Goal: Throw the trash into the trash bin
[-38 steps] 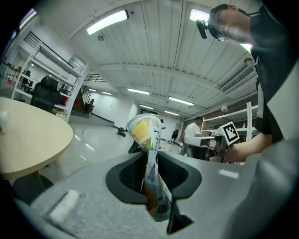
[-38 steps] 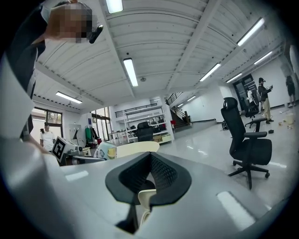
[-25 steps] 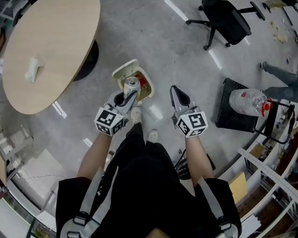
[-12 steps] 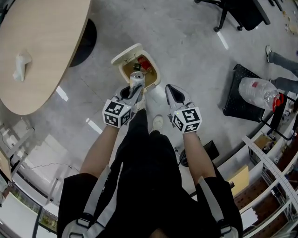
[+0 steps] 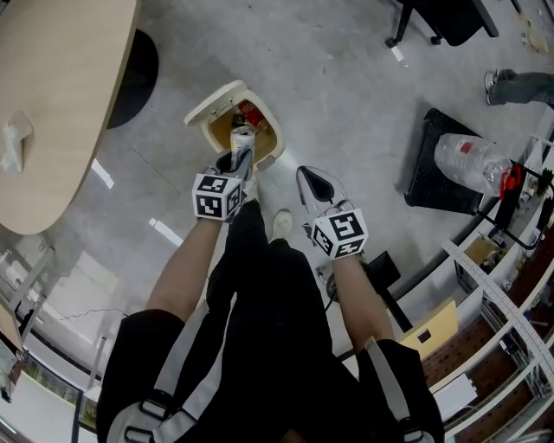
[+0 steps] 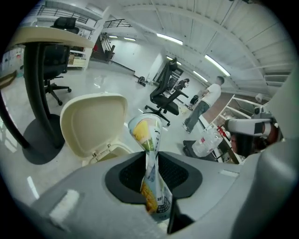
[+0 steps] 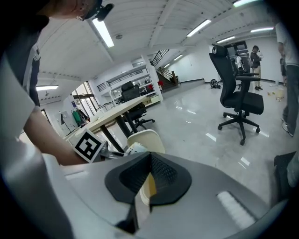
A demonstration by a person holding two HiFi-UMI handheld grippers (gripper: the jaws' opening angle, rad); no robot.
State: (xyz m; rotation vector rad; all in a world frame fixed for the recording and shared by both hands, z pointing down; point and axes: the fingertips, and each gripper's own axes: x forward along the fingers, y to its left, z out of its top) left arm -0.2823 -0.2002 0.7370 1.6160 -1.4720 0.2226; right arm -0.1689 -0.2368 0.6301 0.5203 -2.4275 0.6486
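A cream trash bin [image 5: 275,144] stands on the floor with its lid [image 5: 210,100] flipped open and some red trash inside. My left gripper [image 5: 242,156] is shut on a crushed drink can [image 5: 242,137], held right over the bin's opening. In the left gripper view the can [image 6: 149,154] is pinched flat between the dark pads [image 6: 128,175], with the lid [image 6: 93,121] behind it. The jaws have just been opening slightly and the can is still between them. My right gripper [image 5: 305,176] hangs to the right of the bin, shut with nothing in it. Its view shows the jaws [image 7: 148,161] together.
A round wooden table [image 5: 61,95] with a crumpled white paper [image 5: 12,144] stands at the left. A black office chair [image 5: 446,17] is at the top right. A large plastic bottle [image 5: 467,161] lies on a black mat [image 5: 430,177]. My white shoe [image 5: 281,223] is beside the bin.
Both grippers have sunk toward the bin. The left one has carried the can from beside the bin's front edge to over its opening.
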